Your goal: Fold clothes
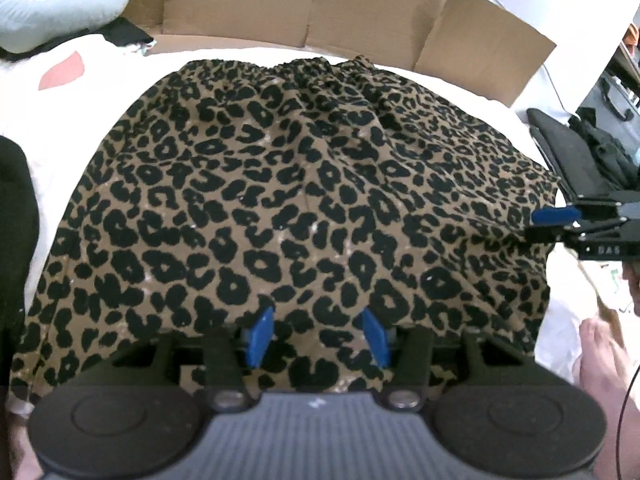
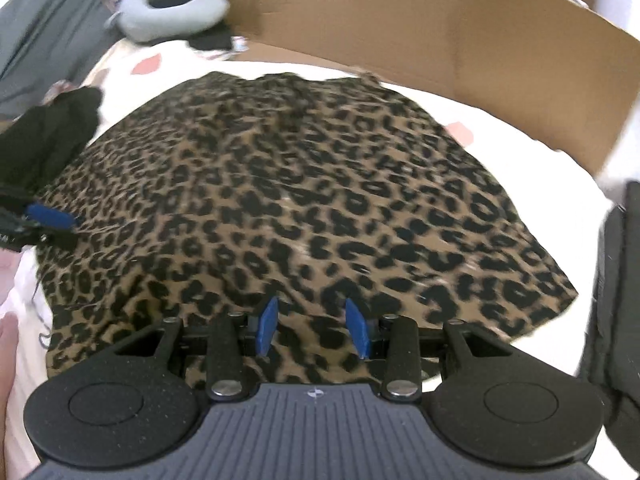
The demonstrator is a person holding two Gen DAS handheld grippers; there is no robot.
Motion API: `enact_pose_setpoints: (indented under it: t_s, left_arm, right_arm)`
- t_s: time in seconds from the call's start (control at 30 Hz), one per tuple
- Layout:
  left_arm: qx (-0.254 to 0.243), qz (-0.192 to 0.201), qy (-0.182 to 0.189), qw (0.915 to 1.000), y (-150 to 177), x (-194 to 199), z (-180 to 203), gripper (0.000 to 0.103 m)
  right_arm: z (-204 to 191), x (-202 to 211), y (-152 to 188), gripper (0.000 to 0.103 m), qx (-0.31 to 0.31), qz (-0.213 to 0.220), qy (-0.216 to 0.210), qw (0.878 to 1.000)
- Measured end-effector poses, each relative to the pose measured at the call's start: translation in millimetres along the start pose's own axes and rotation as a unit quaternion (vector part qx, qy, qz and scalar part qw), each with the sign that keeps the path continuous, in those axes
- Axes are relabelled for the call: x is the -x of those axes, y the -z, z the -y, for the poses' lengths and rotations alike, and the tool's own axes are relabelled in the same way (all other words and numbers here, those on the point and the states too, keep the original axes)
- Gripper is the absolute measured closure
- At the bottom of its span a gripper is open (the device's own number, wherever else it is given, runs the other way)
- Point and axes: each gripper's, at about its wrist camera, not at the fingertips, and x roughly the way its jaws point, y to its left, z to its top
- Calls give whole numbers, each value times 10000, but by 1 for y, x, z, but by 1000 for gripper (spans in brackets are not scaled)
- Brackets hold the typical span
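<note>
A leopard-print skirt [image 1: 300, 184] [image 2: 300, 184] lies spread on a white bed sheet [image 1: 460, 88], with its gathered waistband at the far side. My left gripper [image 1: 317, 314] hovers over the near hem on the skirt's left part. Its blue pads stand apart, with only flat fabric showing between them. My right gripper [image 2: 311, 302] sits the same way over the near hem on the right, jaws apart. Each gripper shows at the edge of the other view, the right gripper [image 1: 540, 224] at the skirt's right corner and the left gripper [image 2: 60, 224] at its left edge. The hem under both bodies is hidden.
A cardboard wall [image 1: 360, 8] [image 2: 440, 20] stands behind the bed. A grey neck pillow [image 1: 60, 4] lies at the far left. A black garment [image 2: 48, 140] sits left of the skirt. Dark bags [image 1: 572, 148] are on the right. A person's hand [image 1: 600, 360] is at the lower right.
</note>
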Motion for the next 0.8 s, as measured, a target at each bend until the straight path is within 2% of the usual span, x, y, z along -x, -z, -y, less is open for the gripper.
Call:
enact_pose_setpoints:
  t_s: [0.3,0.53,0.73,0.77,0.8]
  left_arm:
    - [-28,13,48,10000,1,-3,5,50]
    - [36,5,-18,10000,3,0,-2,50]
    - [132,46,-144,9998,6,11,-14,50]
    - [175,58,-179,9997,6,13,-17,50]
    - [216,69,-212,9995,7,16,-20,50]
  right_arm:
    - [-23,-19,-8,58,311,-21,-224,9993]
    - [-33,-27,11,58,524,-505,-346,9967]
    - [-30,-12,24,58,453,-669,-461,9957]
    - [-31,-9,25,60,506,-667,-465,9954]
    - [-32,-6,25,67,541,-672,-500,9950]
